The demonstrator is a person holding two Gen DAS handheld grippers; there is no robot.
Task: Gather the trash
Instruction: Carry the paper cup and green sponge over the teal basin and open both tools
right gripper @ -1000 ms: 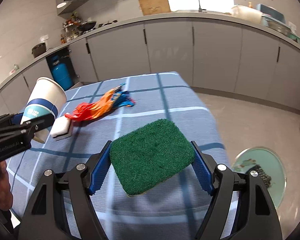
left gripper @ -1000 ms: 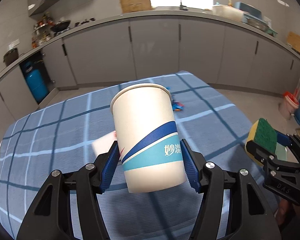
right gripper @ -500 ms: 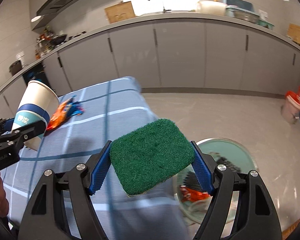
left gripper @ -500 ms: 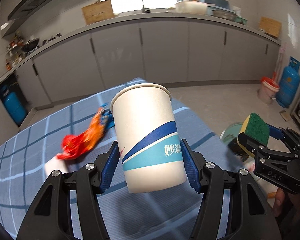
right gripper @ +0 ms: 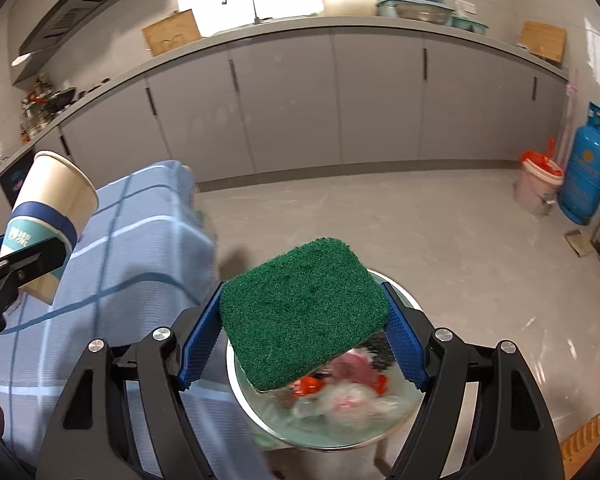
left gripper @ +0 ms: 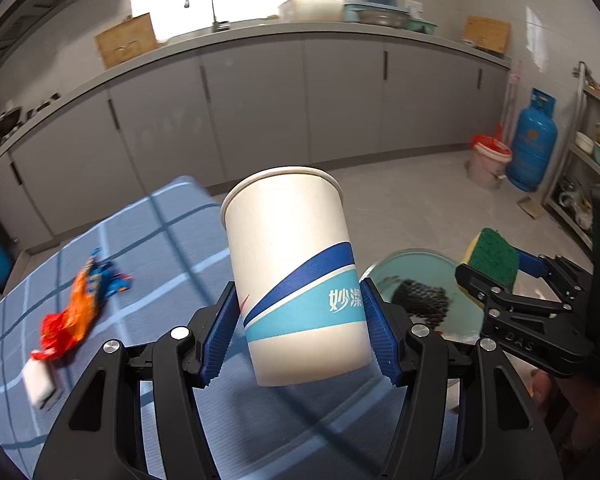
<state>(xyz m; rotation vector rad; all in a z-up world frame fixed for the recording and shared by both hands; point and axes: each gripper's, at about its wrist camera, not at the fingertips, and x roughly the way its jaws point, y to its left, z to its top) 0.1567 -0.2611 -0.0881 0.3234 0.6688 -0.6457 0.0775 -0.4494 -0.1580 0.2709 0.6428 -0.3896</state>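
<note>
My left gripper (left gripper: 300, 332) is shut on a white paper cup (left gripper: 292, 264) with a blue band, held upright over the right end of the blue checked table (left gripper: 148, 240). The same cup (right gripper: 48, 216) shows at the left of the right wrist view. My right gripper (right gripper: 302, 338) is shut on a green scouring sponge (right gripper: 300, 312) with a yellow underside, held above the round pale-green trash bin (right gripper: 410, 410) on the floor. That bin (left gripper: 420, 268) holds wrappers and a dark scrubber. An orange and red wrapper (left gripper: 76, 312) and a white block (left gripper: 38, 384) lie on the table.
Grey kitchen cabinets (right gripper: 340, 100) with a worktop and sink run along the back wall. A blue gas cylinder (right gripper: 588, 176) and a red-rimmed bucket (right gripper: 538, 188) stand at the right. A metal shelf rack (left gripper: 596, 152) is at the far right. Bare grey floor lies beyond the bin.
Both grippers have swung to the right, off the table toward the floor. The trash bin has come under the sponge, and the table and wrapper have slid to the left of both views.
</note>
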